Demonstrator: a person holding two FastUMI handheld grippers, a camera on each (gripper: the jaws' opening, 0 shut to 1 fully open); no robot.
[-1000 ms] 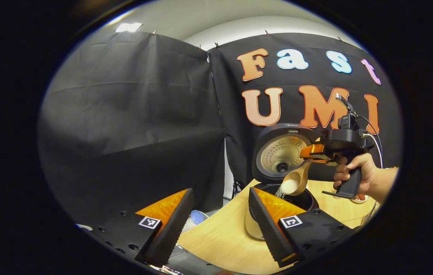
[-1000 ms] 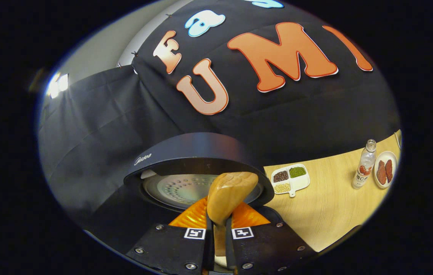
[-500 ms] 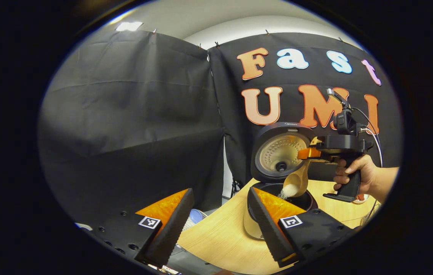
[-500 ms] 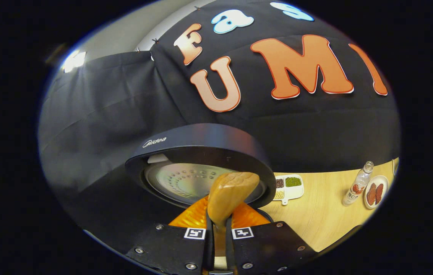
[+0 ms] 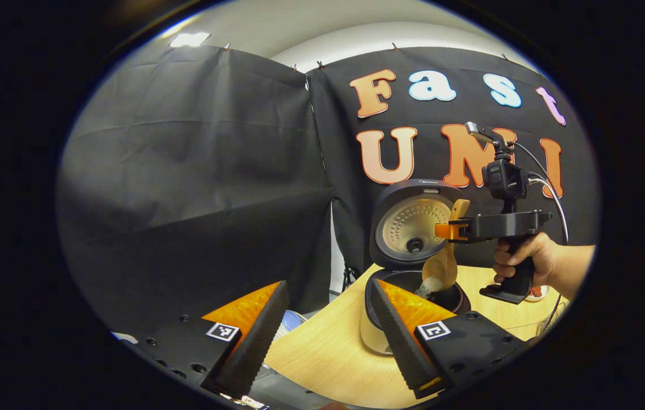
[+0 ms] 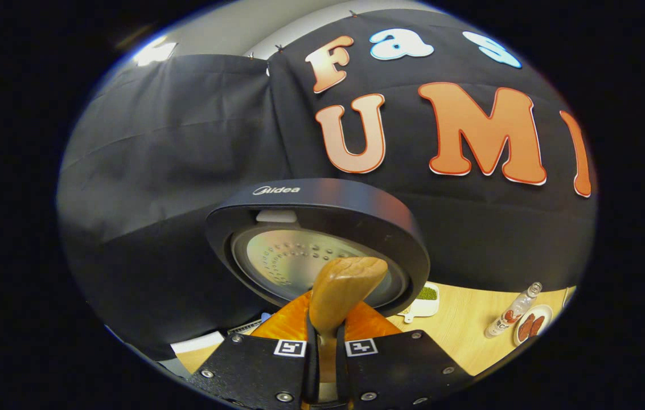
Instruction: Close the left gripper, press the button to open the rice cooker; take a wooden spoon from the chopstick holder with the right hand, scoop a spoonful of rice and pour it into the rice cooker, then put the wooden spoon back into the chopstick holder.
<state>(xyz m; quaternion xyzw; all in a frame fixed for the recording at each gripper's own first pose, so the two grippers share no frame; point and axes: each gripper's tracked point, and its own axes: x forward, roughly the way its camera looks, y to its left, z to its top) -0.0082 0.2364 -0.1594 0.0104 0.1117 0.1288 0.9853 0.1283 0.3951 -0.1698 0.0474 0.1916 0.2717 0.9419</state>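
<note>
The rice cooker stands open on the wooden table, lid up. Above its pot, the right gripper is clamped on the wooden spoon, bowl tipped down, rice spilling. The left gripper hangs nearer, fingers apart, holding nothing.

The left gripper was held low with its two fingers wide apart and nothing between them. The right gripper, held level by a hand, had its fingers pressed together.
</note>
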